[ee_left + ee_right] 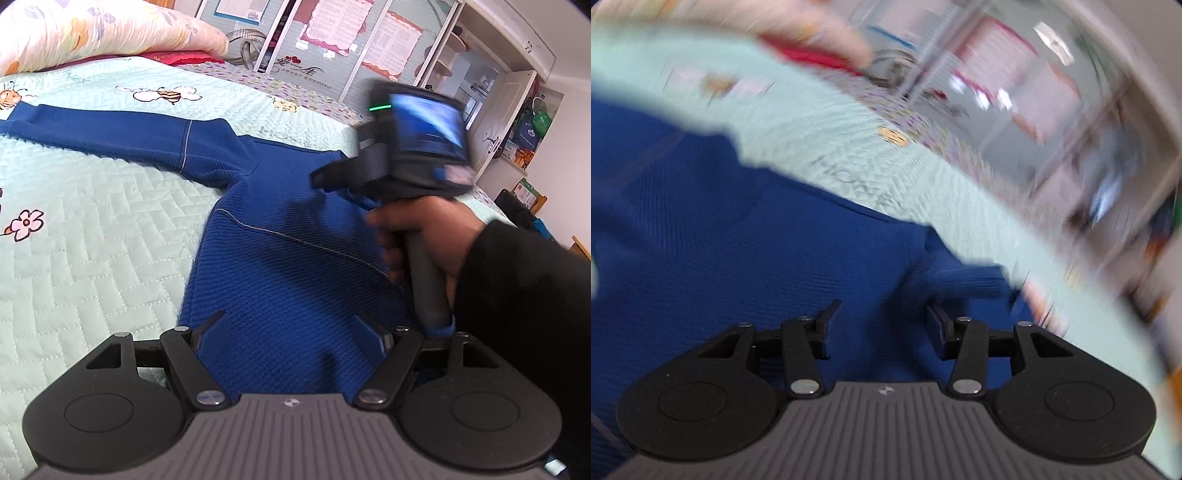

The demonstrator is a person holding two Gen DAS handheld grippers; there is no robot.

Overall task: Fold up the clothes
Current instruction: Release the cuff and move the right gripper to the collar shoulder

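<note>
A blue knit sweater [288, 236] lies flat on the pale green quilted bed [92, 240], one sleeve [110, 129] stretched out to the left. My left gripper [291, 332] is open just above the sweater's body, empty. The right gripper [321, 177], held in a dark-sleeved hand, hovers over the sweater's upper right part. In the blurred right wrist view my right gripper [882, 321] is open over the sweater [738, 240], with a cuff [967, 280] just ahead of its right finger.
A floral pillow [103, 29] and a red cloth [181, 57] lie at the bed's far end. Glass-doored cabinets with posters [332, 33] stand behind the bed. A white door [502, 118] and cluttered shelves are at the right.
</note>
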